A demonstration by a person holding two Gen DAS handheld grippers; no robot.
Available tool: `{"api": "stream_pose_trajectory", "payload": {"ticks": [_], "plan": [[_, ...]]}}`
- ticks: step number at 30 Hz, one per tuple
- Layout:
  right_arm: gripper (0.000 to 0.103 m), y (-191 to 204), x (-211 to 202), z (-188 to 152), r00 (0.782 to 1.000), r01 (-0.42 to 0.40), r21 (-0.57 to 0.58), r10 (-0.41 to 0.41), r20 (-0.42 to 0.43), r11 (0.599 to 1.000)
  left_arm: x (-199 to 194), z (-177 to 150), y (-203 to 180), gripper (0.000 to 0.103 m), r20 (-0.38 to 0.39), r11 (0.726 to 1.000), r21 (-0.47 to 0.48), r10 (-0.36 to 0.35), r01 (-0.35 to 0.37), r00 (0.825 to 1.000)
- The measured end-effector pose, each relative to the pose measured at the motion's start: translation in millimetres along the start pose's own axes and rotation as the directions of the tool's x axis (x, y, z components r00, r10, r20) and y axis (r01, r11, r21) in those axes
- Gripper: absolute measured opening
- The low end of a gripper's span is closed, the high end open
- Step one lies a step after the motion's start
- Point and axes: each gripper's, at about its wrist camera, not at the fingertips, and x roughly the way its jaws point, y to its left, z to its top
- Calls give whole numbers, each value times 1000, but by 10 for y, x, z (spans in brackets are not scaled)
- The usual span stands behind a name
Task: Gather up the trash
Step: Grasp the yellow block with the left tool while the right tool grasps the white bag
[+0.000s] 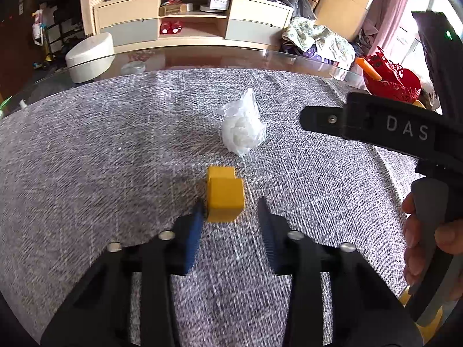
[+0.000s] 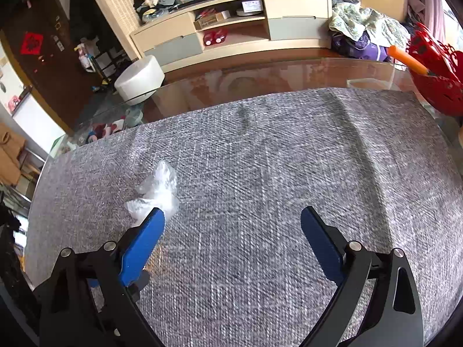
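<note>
Plastic wad: crumpled clear film, lying loose on grey cloth near mid-worktop, well clear of every edge. Long axis roughly upright-to-tilted, twisted tail toward far edge; no firm axis to align with.

Left hand-held gripper: jaws narrowed, nothing clamped. Yellow block just ahead of tips, against left finger, apart from right finger; not gripped. Wad straight beyond block, slightly right of centreline. Block in direct line of approach.

Right hand-held gripper: jaws wide, empty. Wad ahead-left, partly hidden behind left pad; outside the gap, contact not determinable.

Judgement: right nearer to wad and unobstructed; short shift leftward needed to bring wad between pads. Left farther, block in path.

Clearance: cloth bare around wad. Red basket at far right corner, well apart. Glass worktop rim exposed beyond cloth on far side. Collision risk between the two tools if both converge.
</note>
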Motion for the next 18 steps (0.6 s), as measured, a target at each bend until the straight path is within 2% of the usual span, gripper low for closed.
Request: {"api": "stream_pose_trajectory", "payload": {"ticks": [1,2,10,13,15,16,17,18], "plan": [[94,38,32,11,1000,-7,-7,7,-4,1000,3,-1,18,20,2,1000,3,-1,1,1000],[94,60,49,14,1000,-12,-11,12,-6,1000,5,5,27,19,3,1000,2,-3,3,1000],[84,338,329,90,997,-62,-57,60,-46,996,-77,-18,245,19,1,999,-11,51,-51,999],[72,431,465,95,995,-80,-79,74,-73,994,-104,-15,316,18,3,998,-16,60,-60,998],[49,481,515,90,994,-75,-98,67,-82,992,-114,-3,346,18,4,998,-19,62,-62,998],[42,523,513,93,996,-56,-126,48,-69,990,-119,-3,358,18,3,998,-21,62,-62,998],[27,538,527,98,995,-66,-129,55,-81,990,-123,-7,368,18,2,998,-22,62,-62,998],[26,540,519,96,995,-69,-128,59,-82,989,-129,-11,373,18,2,998,-23,62,-62,998]]}}
